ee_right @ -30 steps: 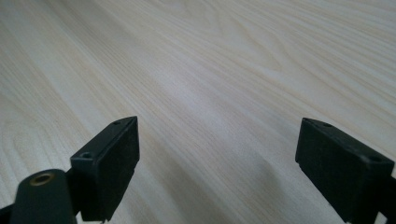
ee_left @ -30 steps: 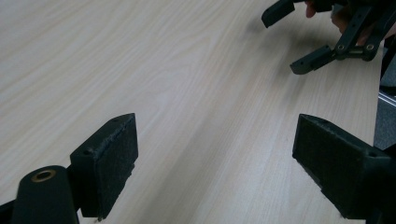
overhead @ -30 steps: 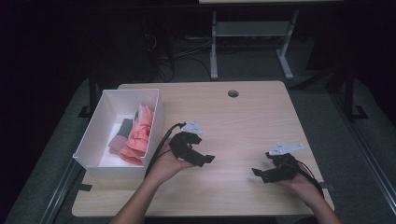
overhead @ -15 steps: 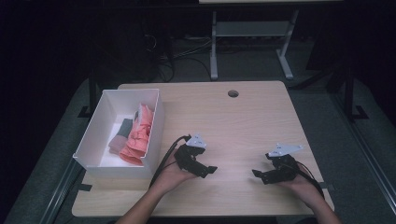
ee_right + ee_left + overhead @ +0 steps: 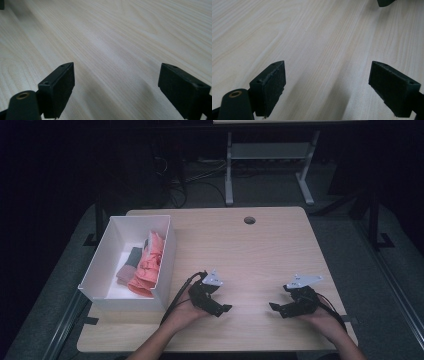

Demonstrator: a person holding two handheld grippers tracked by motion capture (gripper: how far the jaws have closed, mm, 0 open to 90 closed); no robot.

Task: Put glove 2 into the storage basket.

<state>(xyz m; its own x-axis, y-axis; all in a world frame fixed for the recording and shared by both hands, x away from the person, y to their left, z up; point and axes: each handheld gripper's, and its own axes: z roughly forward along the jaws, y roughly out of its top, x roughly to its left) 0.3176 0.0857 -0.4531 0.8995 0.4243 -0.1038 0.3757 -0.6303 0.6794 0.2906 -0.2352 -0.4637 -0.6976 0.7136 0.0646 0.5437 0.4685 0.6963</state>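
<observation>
My left gripper [image 5: 223, 309] sits low over the bare wooden table [image 5: 260, 250], just right of the white box [image 5: 100, 270], and its jaws stand wide apart with nothing between them. In the left gripper view I look along both black pads [image 5: 272, 87] and see plain wood grain in the gap; whether the pads touch the tabletop I cannot tell. My right gripper [image 5: 275, 307] lies farther from the box, well to the right of the left one, near the table's front edge. Its jaws are also spread wide and empty, with only wood between the pads [image 5: 183, 92] in the right gripper view. The two grippers point toward each other. Inside the box lie a pink cloth [image 5: 149, 265] against its right wall and a grey-green cloth [image 5: 131, 260] beside it.
</observation>
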